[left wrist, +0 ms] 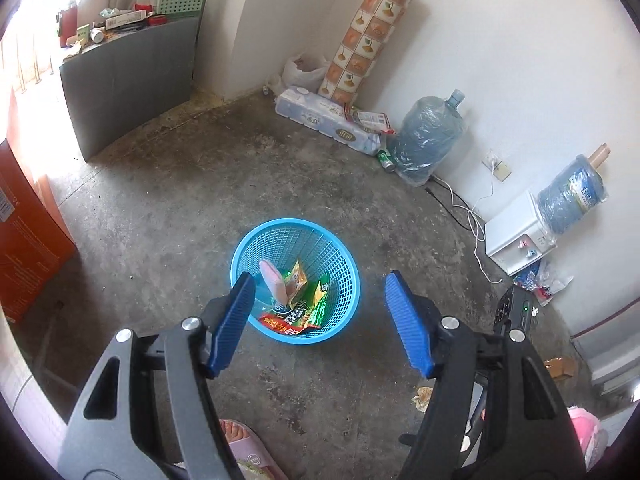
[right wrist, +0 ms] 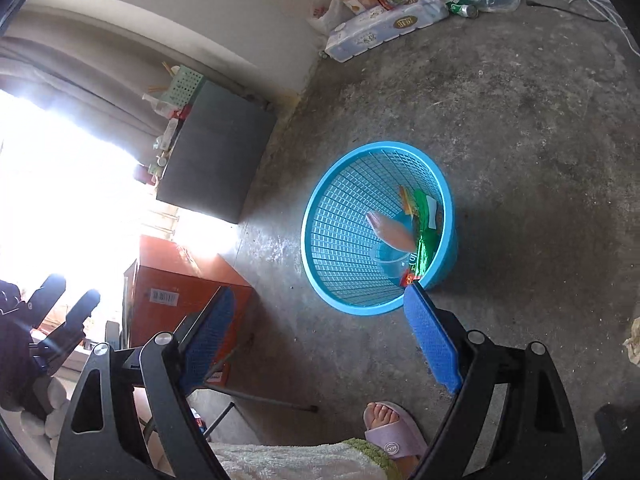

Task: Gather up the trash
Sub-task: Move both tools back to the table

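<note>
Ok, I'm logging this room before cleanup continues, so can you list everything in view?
waste basket: one, blue mesh, floor centre
snack wrappers: several, green, yellow, red, inside basket
pink item: one, inside basket
water jugs: two, blue, by wall
tissue pack: one, white, by wall
patterned roll: one, orange, leaning on wall
drink can: one, green, beside jug
cardboard box: one, orange
crumpled paper: one, floor
left hand-held gripper: open, empty
right hand-held gripper: open, empty

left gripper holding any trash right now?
No. The left gripper is open with nothing between its blue pads, hanging above the blue basket that already holds snack wrappers.
</note>
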Available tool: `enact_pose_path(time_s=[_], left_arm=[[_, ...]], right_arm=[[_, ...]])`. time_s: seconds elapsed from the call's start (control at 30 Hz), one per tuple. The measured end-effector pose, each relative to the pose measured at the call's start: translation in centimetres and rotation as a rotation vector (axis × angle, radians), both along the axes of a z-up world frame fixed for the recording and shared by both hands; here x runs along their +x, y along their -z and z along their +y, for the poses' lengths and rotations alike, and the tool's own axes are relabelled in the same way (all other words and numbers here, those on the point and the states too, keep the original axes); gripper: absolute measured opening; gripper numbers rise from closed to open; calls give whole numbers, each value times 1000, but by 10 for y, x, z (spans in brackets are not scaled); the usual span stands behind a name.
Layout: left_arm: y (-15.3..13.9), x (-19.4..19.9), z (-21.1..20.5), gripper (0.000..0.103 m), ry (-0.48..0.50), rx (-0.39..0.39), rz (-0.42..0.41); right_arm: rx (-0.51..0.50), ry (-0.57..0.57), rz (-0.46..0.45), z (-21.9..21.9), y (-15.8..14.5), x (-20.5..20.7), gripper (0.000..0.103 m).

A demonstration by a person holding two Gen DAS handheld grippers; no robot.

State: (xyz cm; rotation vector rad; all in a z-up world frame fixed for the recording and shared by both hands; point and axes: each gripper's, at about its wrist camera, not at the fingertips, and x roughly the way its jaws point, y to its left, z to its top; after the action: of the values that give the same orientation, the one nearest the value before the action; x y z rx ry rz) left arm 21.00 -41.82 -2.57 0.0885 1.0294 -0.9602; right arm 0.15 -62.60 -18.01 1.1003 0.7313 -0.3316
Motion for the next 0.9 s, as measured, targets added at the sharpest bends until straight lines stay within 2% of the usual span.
enact_pose_path(time_s=[0.23,0.4,0.5,0.63,0.9], left_arm=[[-38,-50,103,68,-46,-85,-68],[-45,-80,190,68,-109,-88,-115],[-48,-98,253,68,-188,-82,-161],[-44,-115,336,69,-334,-85,-179],[-45,-113,472,72,-646,-177,-154]], right_arm=[[-98,-126,-70,51,-60,-15,84],[-174,-249,-146,94,-106,-3,84],[-221,-344,-174,129,-127,3,84],[-226,-468,-192,176,-142,14,84],[-203,-703,-219,274,-162,39,85]])
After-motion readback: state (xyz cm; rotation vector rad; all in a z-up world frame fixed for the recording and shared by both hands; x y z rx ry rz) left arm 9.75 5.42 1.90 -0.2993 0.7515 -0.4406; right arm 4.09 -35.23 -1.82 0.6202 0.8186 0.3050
